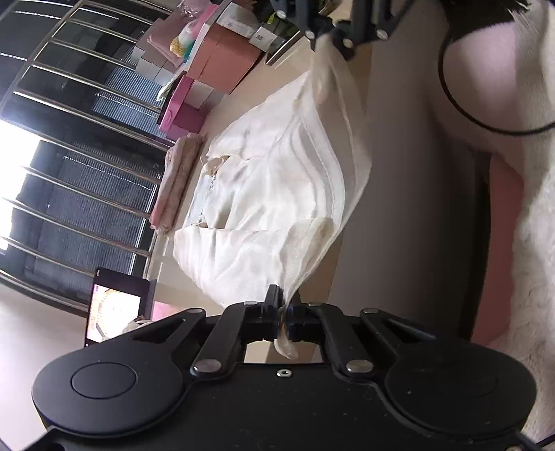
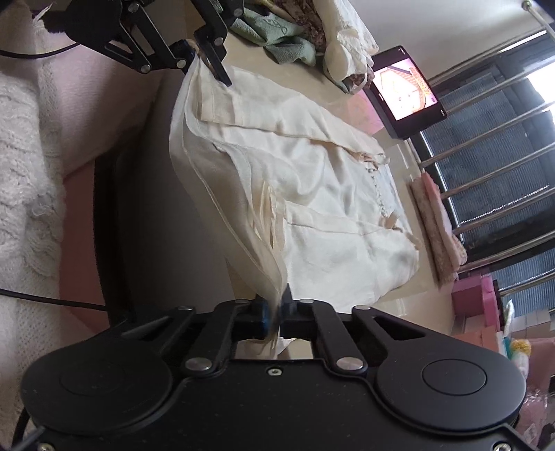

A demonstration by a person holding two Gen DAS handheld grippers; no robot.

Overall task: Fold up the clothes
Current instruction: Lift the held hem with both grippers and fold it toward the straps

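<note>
Pinching one corner of a cream garment (image 1: 277, 194) between its black fingers, the left gripper (image 1: 283, 308) has its jaws closed tight on the thin cloth, a scrap of which pokes out behind the pads. The right gripper (image 2: 275, 308) does the same at the other corner, jaws clamped on a bunched edge of the same fabric. Between the two, the near hem is lifted off the pale tabletop (image 2: 409, 295) and hangs in a loose fold, while the rest of the garment lies spread and wrinkled on the surface beyond, its neckline with small ties toward the far edge. Each gripper shows up in the other's view, at the top of the picture, holding its end of the raised hem. Just past the garment, along the far edge of the table, lies a folded pink towel (image 2: 437, 229). To one side a small screen (image 2: 406, 86) stands lit, near a heap of other clothes including a green cloth (image 2: 277, 31). At the other end sit pink boxes (image 1: 184, 107) and a larger terracotta box (image 1: 225, 59). Behind everything, a window with horizontal metal bars (image 1: 69, 173) lets in bright light.
</note>
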